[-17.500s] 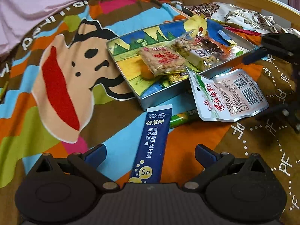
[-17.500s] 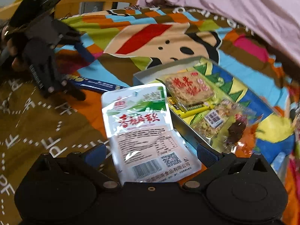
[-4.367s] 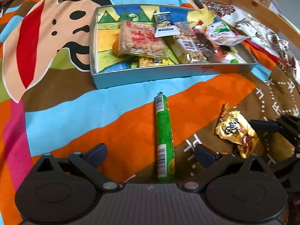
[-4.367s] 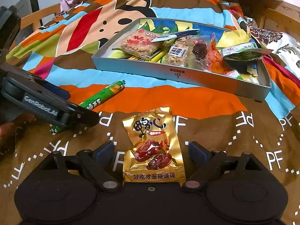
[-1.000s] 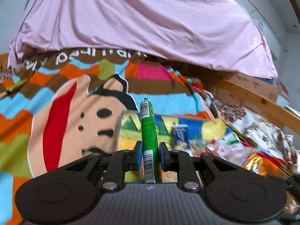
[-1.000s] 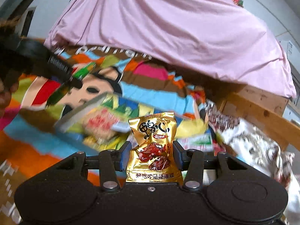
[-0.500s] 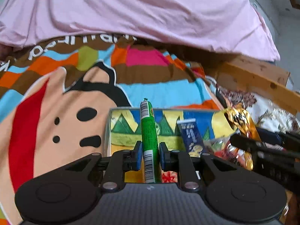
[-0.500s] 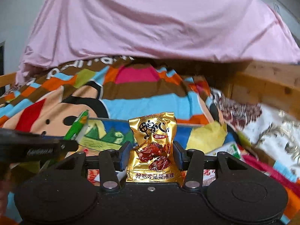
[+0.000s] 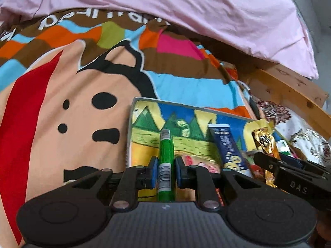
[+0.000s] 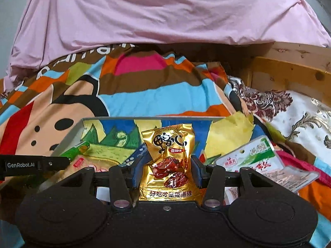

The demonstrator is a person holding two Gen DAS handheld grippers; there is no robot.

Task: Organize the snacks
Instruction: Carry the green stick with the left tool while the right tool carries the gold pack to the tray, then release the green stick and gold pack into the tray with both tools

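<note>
My left gripper (image 9: 165, 170) is shut on a green sausage stick (image 9: 165, 157) and holds it over the near left part of the metal snack tin (image 9: 130, 128). My right gripper (image 10: 166, 171) is shut on a gold snack packet (image 10: 168, 155) above the tin's (image 10: 68, 136) middle. The gold packet (image 9: 265, 144) and right gripper also show at the right of the left wrist view. The green stick's tip (image 10: 77, 149) shows at the left of the right wrist view. A dark blue sachet (image 9: 226, 144) lies in the tin.
The tin sits on a colourful cartoon blanket (image 9: 62, 103). A white and green snack pouch (image 10: 258, 157) lies at the tin's right end. A pink sheet (image 10: 165, 10) hangs behind. A wooden bed frame (image 10: 289, 72) and patterned fabric (image 10: 300, 113) are at the right.
Both grippers have moved lower and closer over the tin, each holding its snack. The tin looms larger in both views.
</note>
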